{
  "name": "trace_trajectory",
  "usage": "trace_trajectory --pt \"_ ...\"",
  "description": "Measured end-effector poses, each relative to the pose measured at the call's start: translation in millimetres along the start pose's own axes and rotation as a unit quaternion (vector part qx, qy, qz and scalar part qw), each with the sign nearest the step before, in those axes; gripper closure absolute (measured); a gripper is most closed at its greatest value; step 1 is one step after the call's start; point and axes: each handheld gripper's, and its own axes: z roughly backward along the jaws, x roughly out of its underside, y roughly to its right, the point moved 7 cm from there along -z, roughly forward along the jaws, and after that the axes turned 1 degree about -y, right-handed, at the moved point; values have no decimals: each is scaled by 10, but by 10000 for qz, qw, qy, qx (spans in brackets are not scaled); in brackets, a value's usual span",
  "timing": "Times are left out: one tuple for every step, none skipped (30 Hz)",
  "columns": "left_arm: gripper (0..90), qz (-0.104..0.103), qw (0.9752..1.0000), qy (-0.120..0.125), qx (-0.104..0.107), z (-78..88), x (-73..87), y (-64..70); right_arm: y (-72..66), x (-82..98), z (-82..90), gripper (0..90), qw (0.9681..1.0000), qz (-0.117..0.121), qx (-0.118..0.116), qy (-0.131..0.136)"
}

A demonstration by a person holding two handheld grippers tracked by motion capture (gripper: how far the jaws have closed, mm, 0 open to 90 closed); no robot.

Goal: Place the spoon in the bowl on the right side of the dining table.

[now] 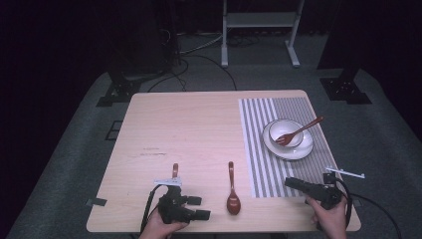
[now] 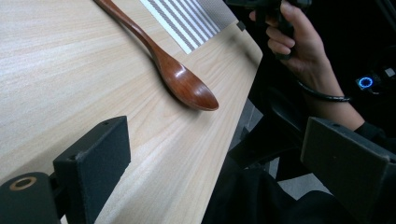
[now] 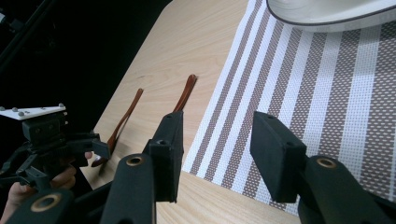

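I am watching from the high view: the left gripper is sitting at the lower left of the frame, near the front edge of the surface, with its fingers standing wide apart and holding nothing. In the left gripper view those fingers are framing bare wood, and the spoon is lying ahead of them in the upper middle, bowl toward the front edge, apart from both fingers.

In the high view that spoon is lying in the lower middle of the frame, between the two grippers, just left of the striped mat. A second wooden handle is poking out just above the left gripper.

The right gripper is hovering at the lower right, over the near corner of the mat. In the right gripper view its fingers are standing about half open with nothing between them, only the striped mat below. The spoon handle is showing above the left finger, and the left gripper is at the lower left of that frame.

On the mat, in the right middle of the high view, a white plate is carrying a bowl with a wooden fork resting in it.
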Motion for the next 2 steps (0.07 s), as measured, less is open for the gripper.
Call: trace_trajectory --pt "70 -10 10000 5 -7 0 -3 -4 2 11 -2 528 10000 -12 -23 11" --pt "70 -21 10000 7 -4 3 -7 -8 6 20 -4 522 10000 4 -30 18"
